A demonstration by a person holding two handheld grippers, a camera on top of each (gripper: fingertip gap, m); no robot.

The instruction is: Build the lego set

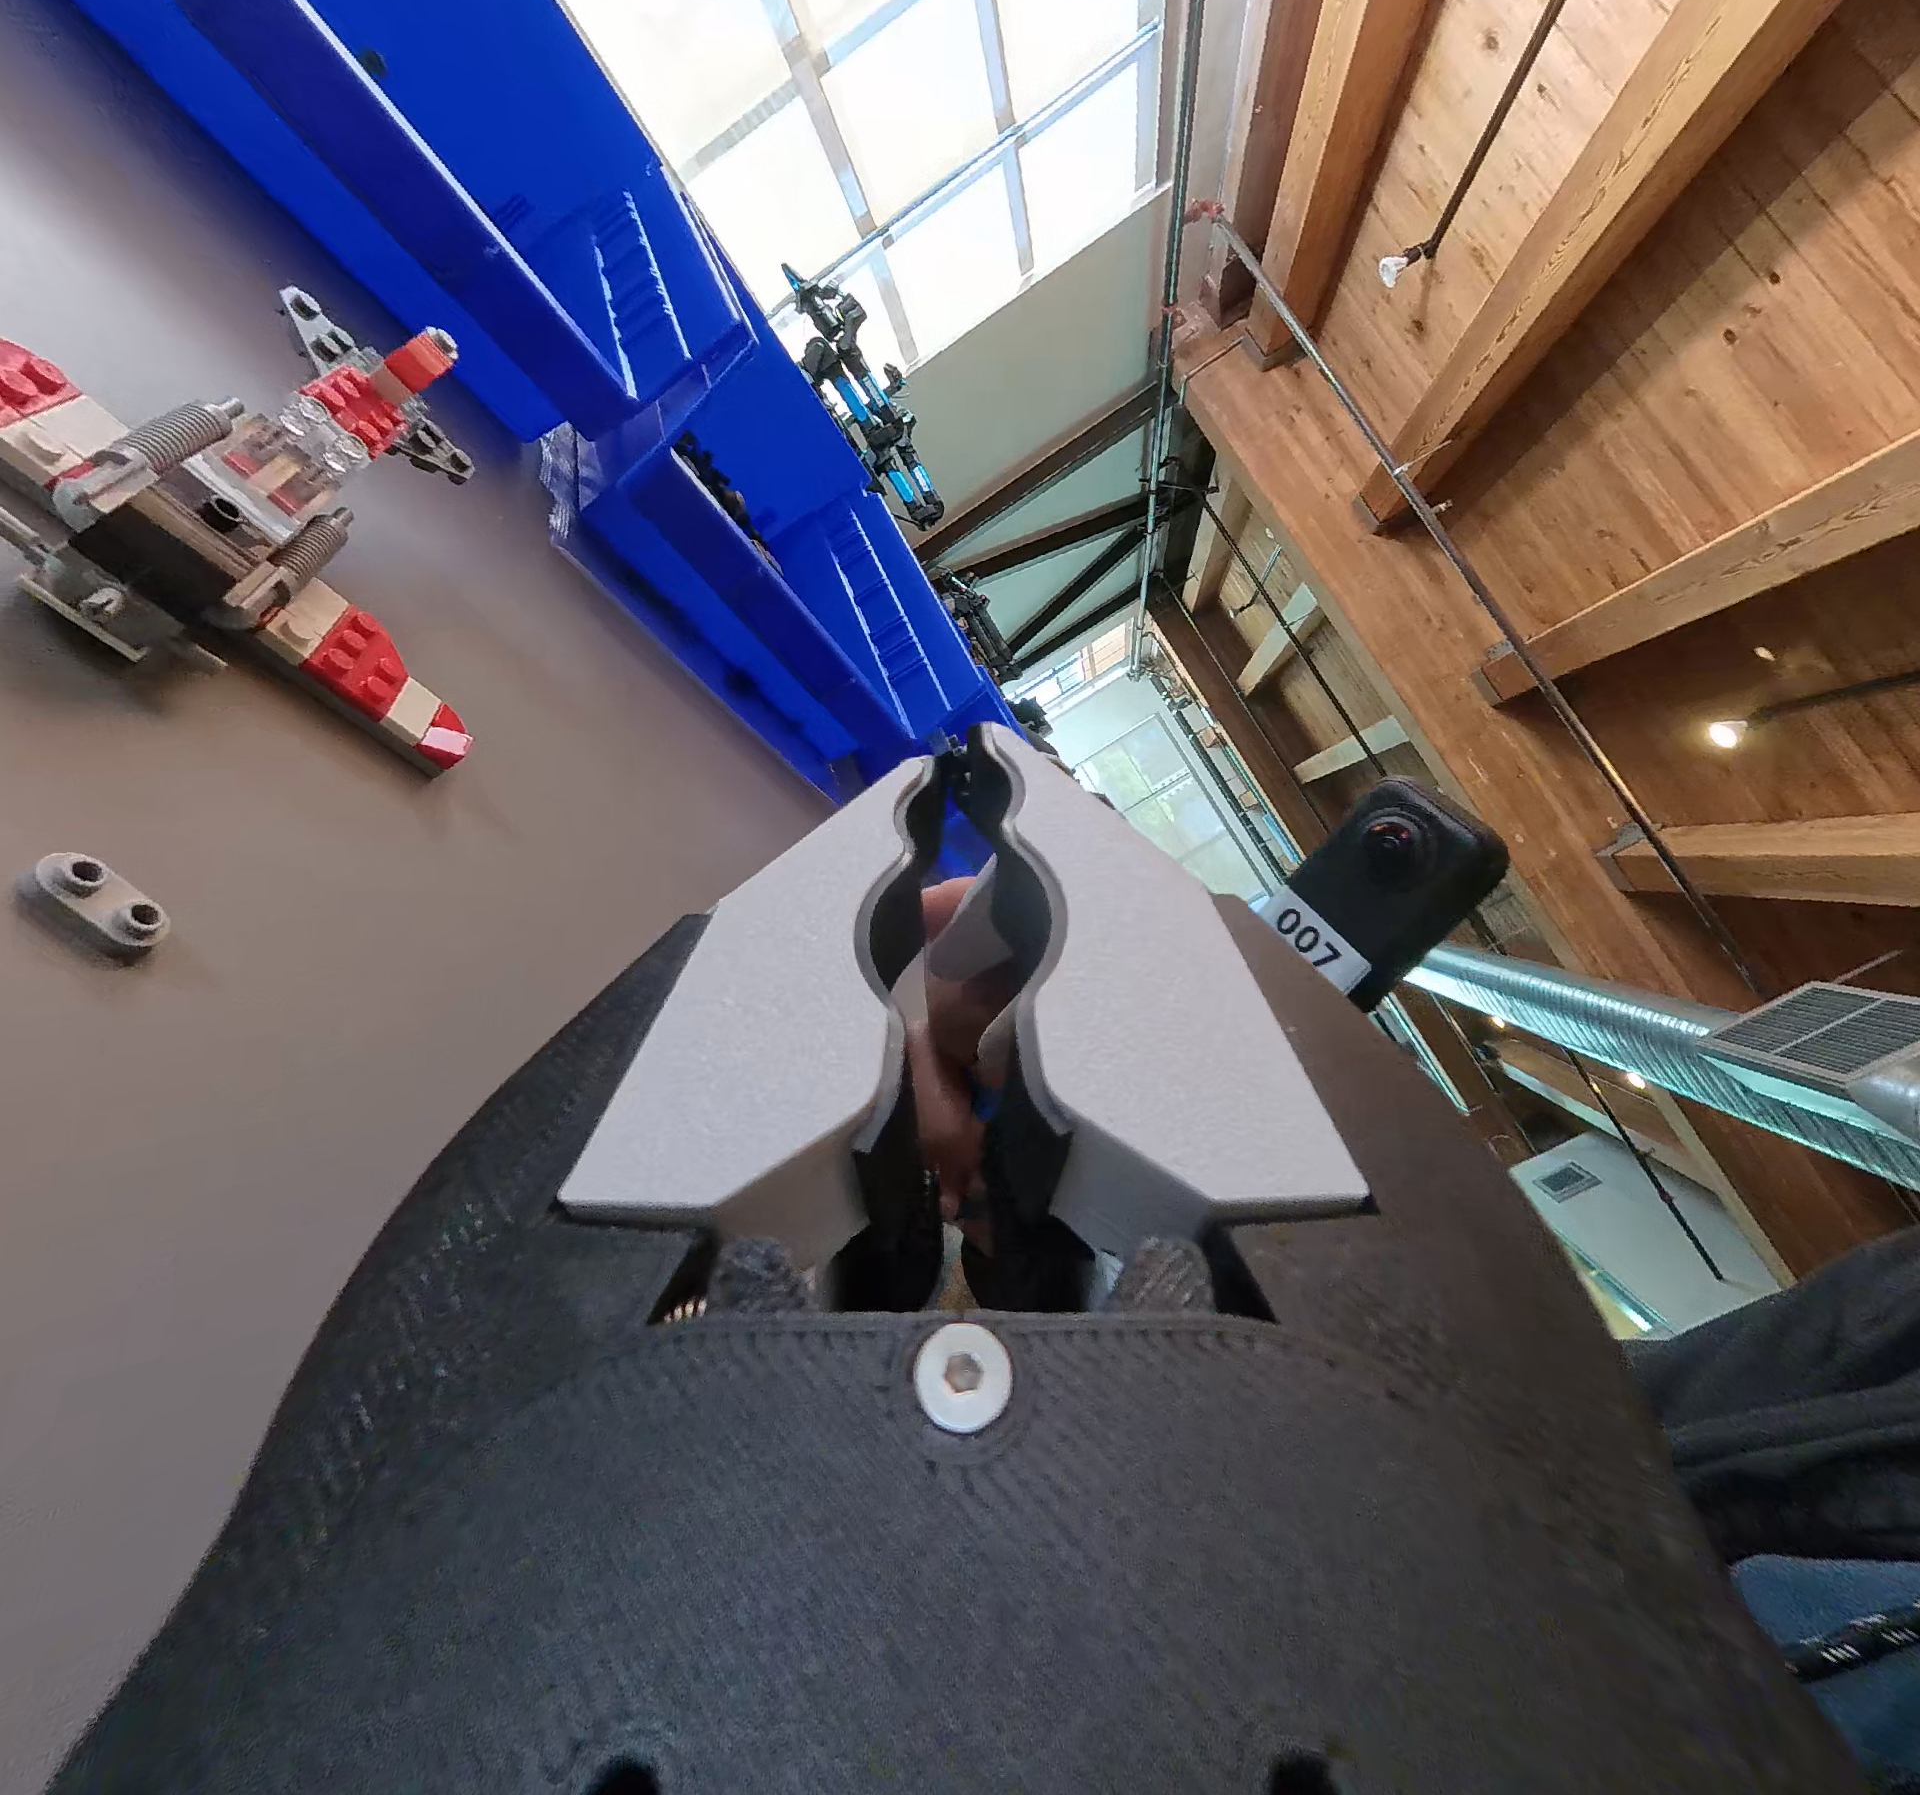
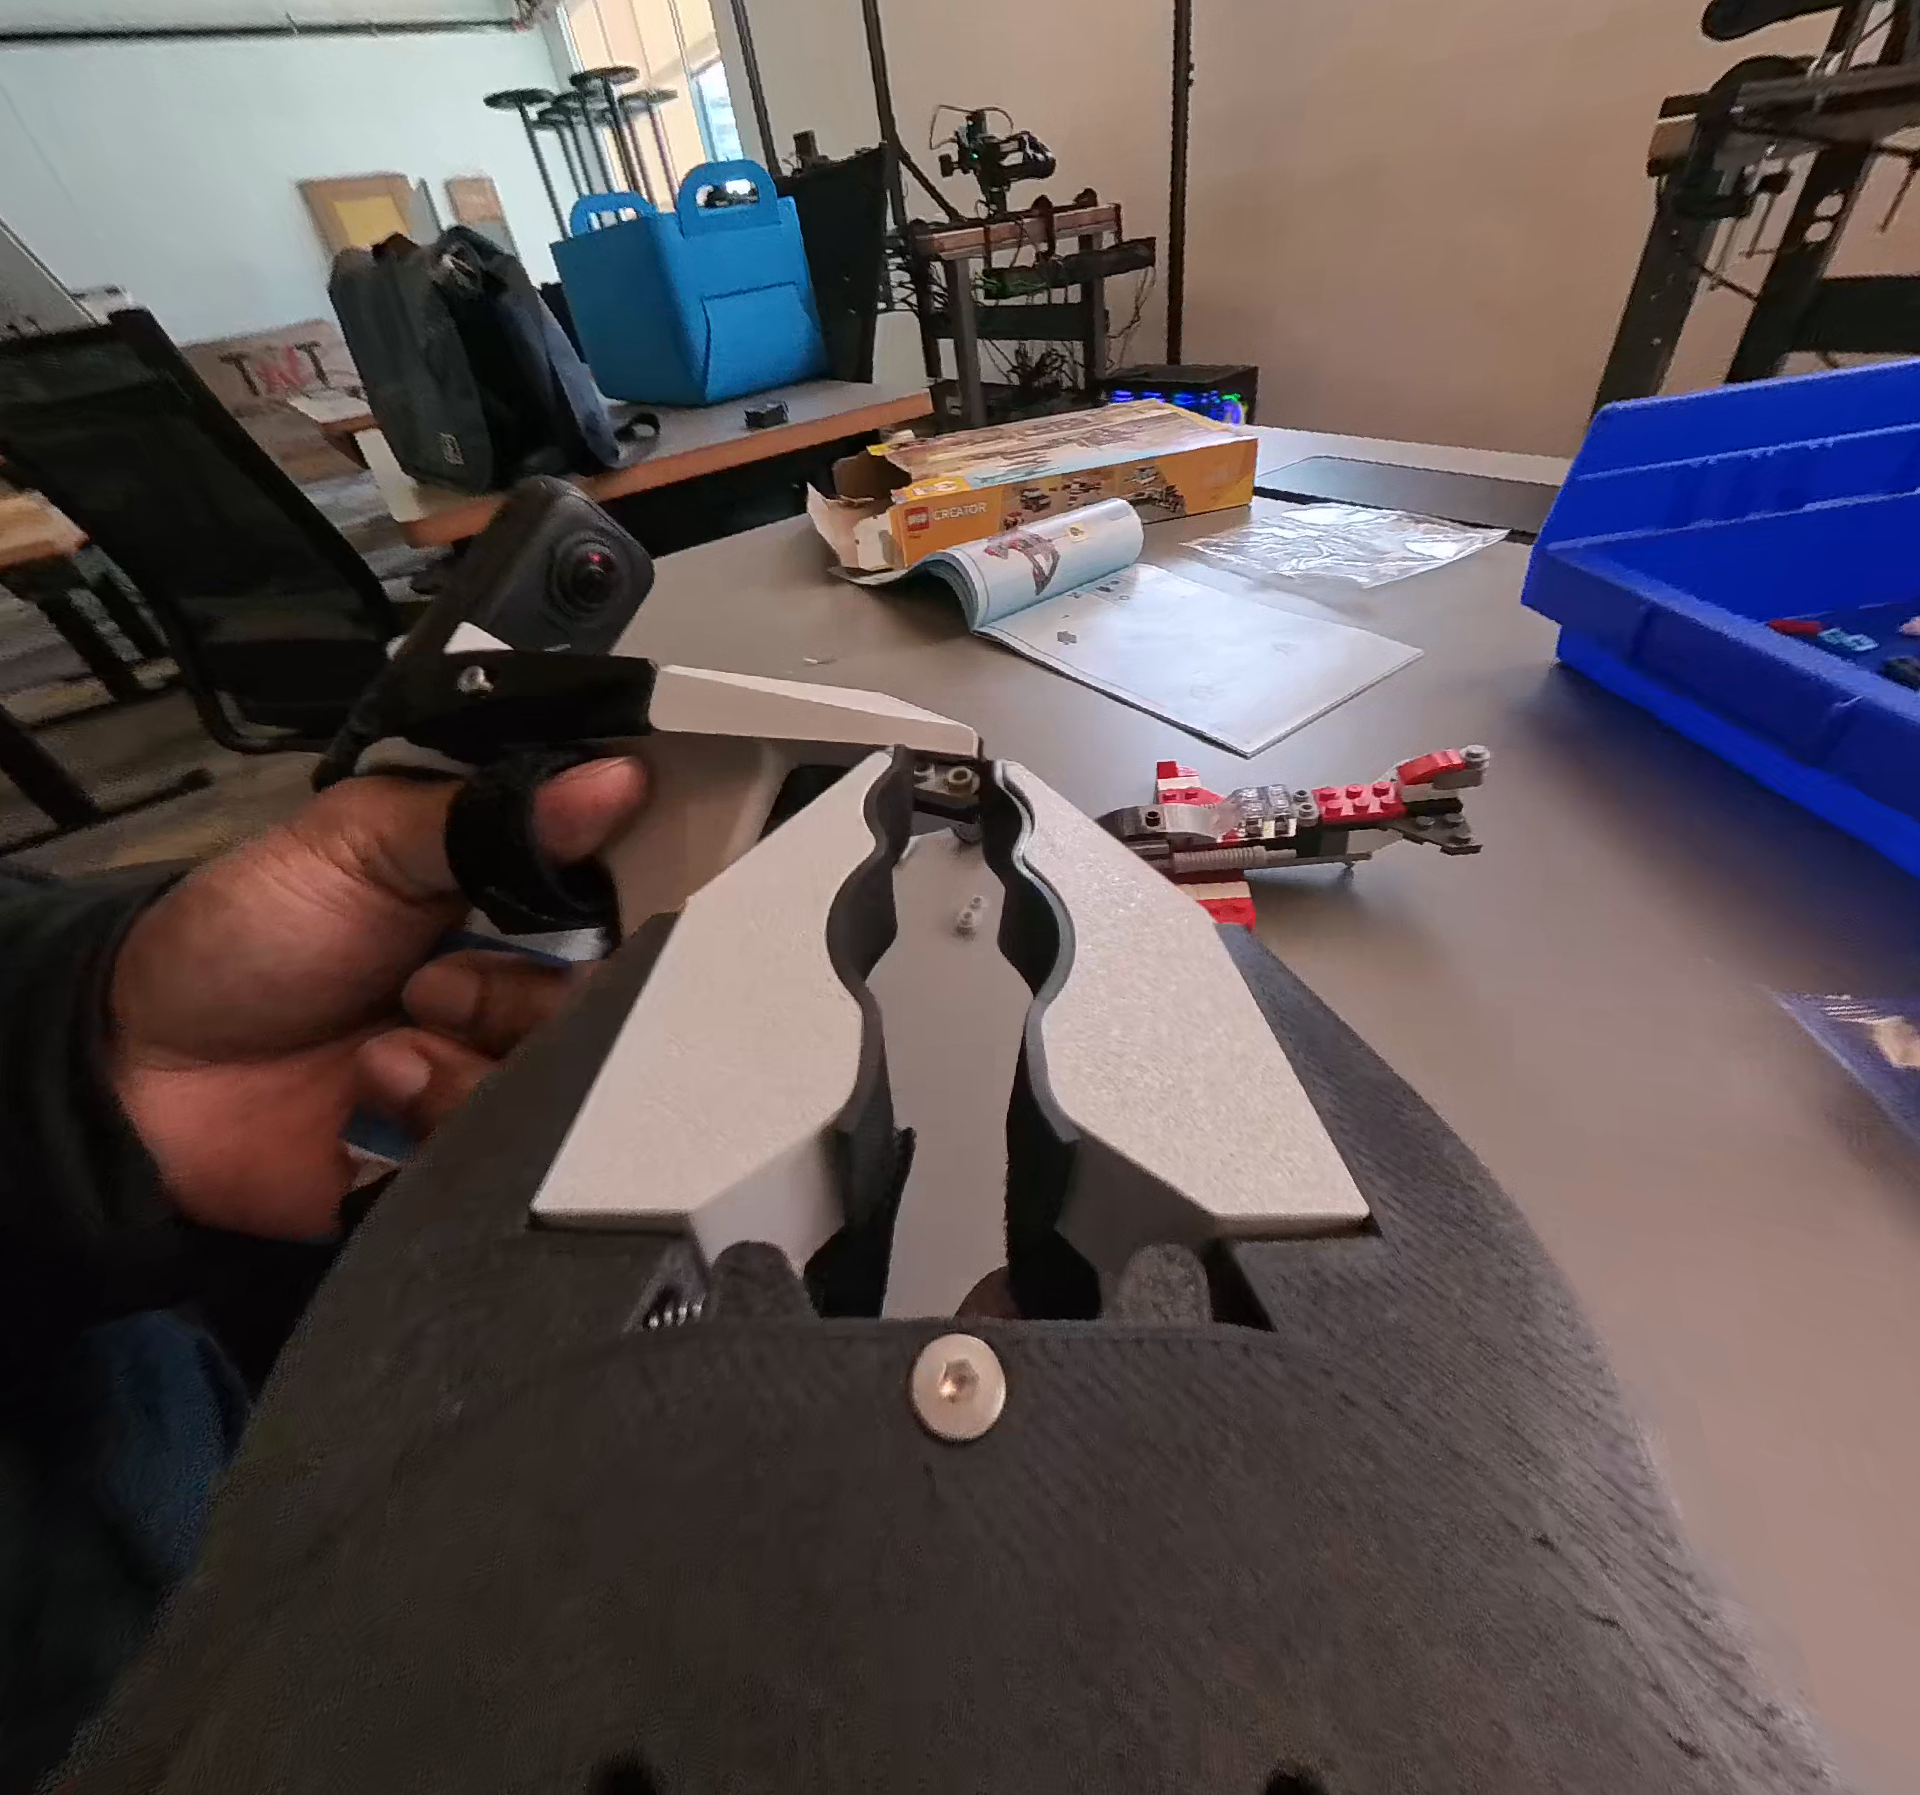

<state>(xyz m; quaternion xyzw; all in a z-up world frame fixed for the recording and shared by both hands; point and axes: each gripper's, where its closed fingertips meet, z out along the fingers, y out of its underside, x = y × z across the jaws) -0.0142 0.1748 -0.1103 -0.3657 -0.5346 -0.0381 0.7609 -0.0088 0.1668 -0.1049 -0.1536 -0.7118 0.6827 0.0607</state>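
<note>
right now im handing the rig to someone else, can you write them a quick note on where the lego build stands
Left gripper: shut on a small dark piece, held in the air, tip to tip with the right.
Right gripper: shut on a small grey piece, meeting the left gripper's tip; whether the two pieces are joined cannot be told.
On the grey table: the part-built red, grey and tan model, a loose grey two-hole plate, the open instruction booklet and the set's box.
Blue bin at the right holds more pieces.
Left to do: join the held pieces and fit them to the model.
</note>
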